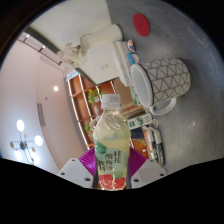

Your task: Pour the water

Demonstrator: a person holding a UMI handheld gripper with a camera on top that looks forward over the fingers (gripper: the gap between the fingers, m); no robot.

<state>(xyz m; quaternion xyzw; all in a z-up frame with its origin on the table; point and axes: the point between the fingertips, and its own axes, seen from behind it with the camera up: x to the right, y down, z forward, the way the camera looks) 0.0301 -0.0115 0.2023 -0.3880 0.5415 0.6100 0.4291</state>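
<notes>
Hand-held gripper point(111, 172) clenched on a clear plastic bottle with a white cap and a green-and-pink label point(111, 140); both fingers press on its lower body, purple pads point(91, 160) flat against the label at either side; bottle held off any support, cap end pointing away from the fingers; pale liquid visible in the upper part of the bottle; cap on.

View strongly tilted, the room appears rotated; beyond the bottle, a white cup with a dark geometric line pattern point(165, 79), standing on a grey table surface point(185, 40), well apart from the bottle; cup mouth faces the bottle side; whether anything is in the cup, cannot tell.

A round red spot point(141, 25) on the grey surface beyond the cup; small packets or boxes point(150, 135) just beside the bottle, printing too small to read; orange-brown shelving point(85, 95) behind the bottle cap; a white wall or ceiling area point(40, 90) with bright lamps point(25, 135) to one side.
</notes>
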